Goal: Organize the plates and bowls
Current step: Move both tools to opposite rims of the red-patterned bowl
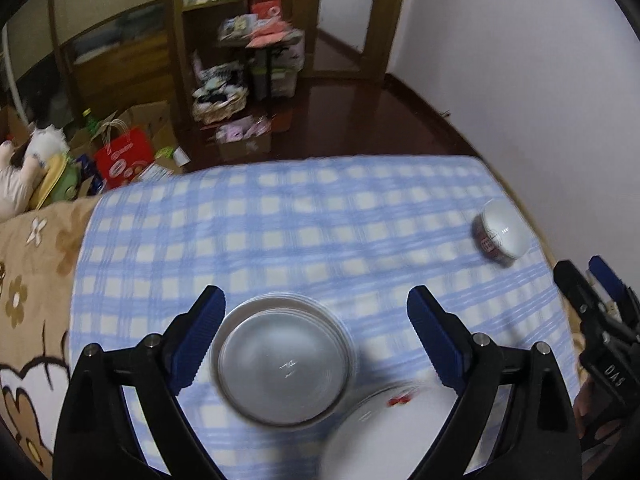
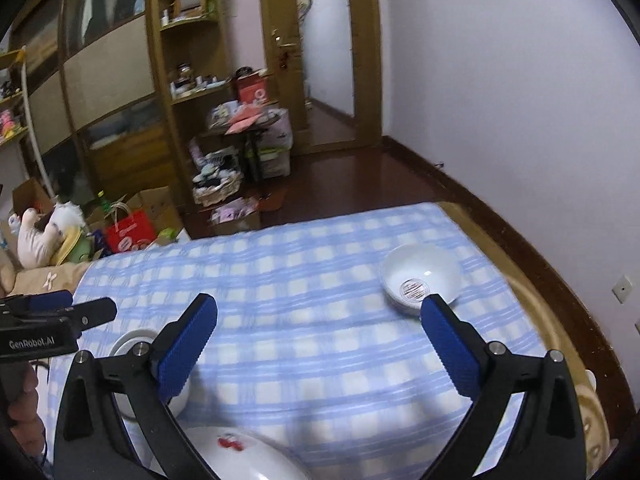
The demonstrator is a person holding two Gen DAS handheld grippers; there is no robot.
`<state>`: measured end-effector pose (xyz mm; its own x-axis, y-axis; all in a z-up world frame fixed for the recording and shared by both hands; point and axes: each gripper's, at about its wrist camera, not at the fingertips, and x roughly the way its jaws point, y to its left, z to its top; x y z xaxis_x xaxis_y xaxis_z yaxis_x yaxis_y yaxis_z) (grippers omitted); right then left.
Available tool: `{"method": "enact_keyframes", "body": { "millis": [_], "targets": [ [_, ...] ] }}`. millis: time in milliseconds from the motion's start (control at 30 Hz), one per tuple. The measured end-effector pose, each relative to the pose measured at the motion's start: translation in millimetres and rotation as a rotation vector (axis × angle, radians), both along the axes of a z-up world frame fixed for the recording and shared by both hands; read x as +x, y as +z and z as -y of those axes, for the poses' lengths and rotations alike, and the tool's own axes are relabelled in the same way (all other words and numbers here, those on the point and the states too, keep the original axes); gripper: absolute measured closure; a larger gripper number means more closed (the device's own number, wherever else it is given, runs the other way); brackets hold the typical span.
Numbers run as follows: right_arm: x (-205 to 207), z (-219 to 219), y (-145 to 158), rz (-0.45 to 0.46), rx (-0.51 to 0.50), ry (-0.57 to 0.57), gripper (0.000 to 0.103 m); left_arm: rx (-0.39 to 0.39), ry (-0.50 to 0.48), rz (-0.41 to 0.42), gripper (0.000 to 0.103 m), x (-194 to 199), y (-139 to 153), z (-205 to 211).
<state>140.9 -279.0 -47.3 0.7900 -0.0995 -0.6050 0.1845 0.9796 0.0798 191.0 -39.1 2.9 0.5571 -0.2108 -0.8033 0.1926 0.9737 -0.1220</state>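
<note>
My left gripper (image 1: 315, 294) hangs open over a pale grey bowl (image 1: 284, 360) that rests on the blue checked cloth (image 1: 304, 224), and its pads do not touch the bowl. A white plate with red cherries (image 1: 384, 432) lies just to the bowl's right. A white bowl with a red pattern (image 1: 500, 236) sits far right. My right gripper (image 2: 320, 302) is open and empty above the cloth (image 2: 320, 264). The cherry plate (image 2: 240, 452) lies below it and the white bowl (image 2: 420, 276) is ahead to the right. The grey bowl (image 2: 132, 340) is partly hidden behind the left finger.
Each gripper shows in the other's view: the right one (image 1: 580, 268) at the right edge, the left one (image 2: 90, 304) at the left, held by a hand (image 2: 24, 400). A beige flowered cover (image 1: 32, 280) lies left of the cloth. Boxes, bags and shelves crowd the floor beyond.
</note>
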Motion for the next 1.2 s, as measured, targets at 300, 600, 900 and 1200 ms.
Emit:
{"method": "enact_keyframes", "body": {
  "millis": [300,600,900,1200],
  "targets": [
    [17,71,37,0.06,0.02,-0.094,0.0,0.002,-0.101,0.075,0.012,37,28,78],
    [37,137,19,0.066,0.049,-0.2,0.0,-0.016,-0.253,0.14,0.012,71,22,158],
    [67,177,-36,-0.057,0.073,-0.235,0.002,0.051,-0.311,0.049,0.012,109,-25,225],
    [87,202,-88,-0.159,0.162,-0.279,0.01,0.109,-0.378,-0.003,0.014,117,-80,273]
  ]
}}
